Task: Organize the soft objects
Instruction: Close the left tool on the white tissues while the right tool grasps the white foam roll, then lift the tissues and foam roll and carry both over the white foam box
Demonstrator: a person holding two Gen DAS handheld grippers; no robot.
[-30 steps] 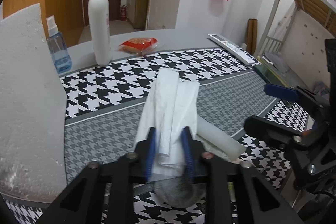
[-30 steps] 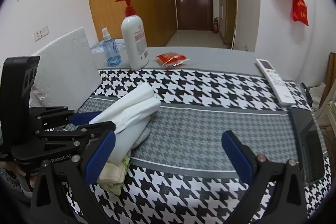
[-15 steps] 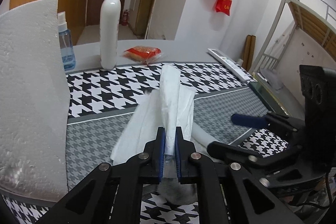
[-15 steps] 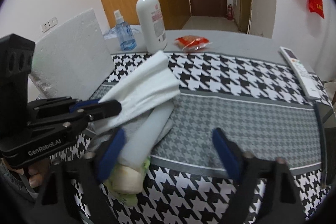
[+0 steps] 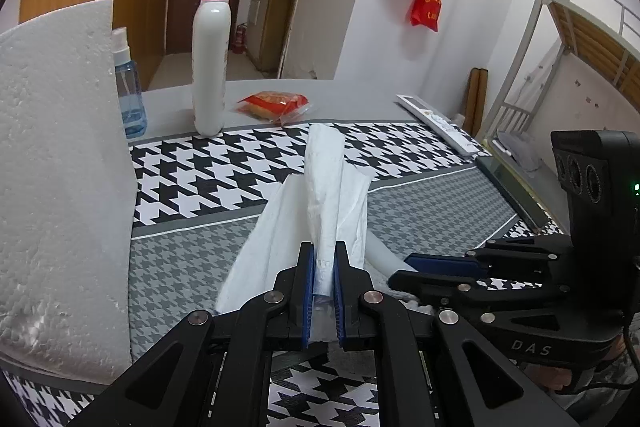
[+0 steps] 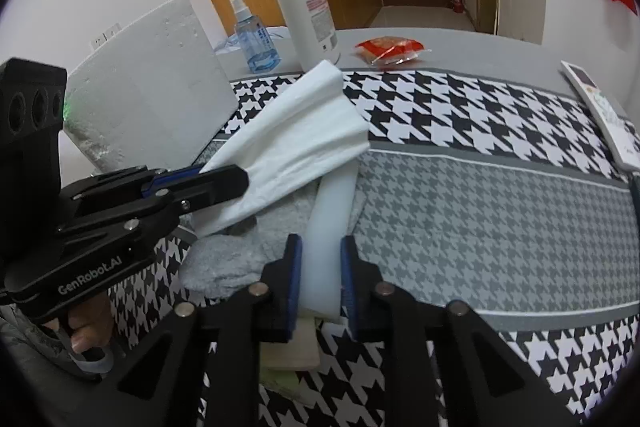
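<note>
the tabletop (image 6: 500, 219) is covered by a black, white and grey houndstooth cloth. a large white foam slab (image 5: 52, 163) stands at its left edge. near the far edge stand a tall white pump bottle with a red top (image 6: 306, 7) and a small blue spray bottle (image 6: 254, 41), with a red snack packet (image 6: 390, 51) beside them and a white remote control (image 6: 604, 115) towards the right. the left hand-held gripper (image 5: 324, 259) is clamped tight on a crumpled white paper towel (image 5: 320, 203), lifted above the pile. beneath it lie a grey fuzzy cloth (image 6: 228, 263) and a pale translucent foam strip (image 6: 328, 227). the right hand-held gripper (image 6: 320, 251) has just been closing, and its blue pads (image 6: 294, 267) now press both sides of that strip. under the strip's near end sits a cream and green sponge (image 6: 290, 359).
</note>
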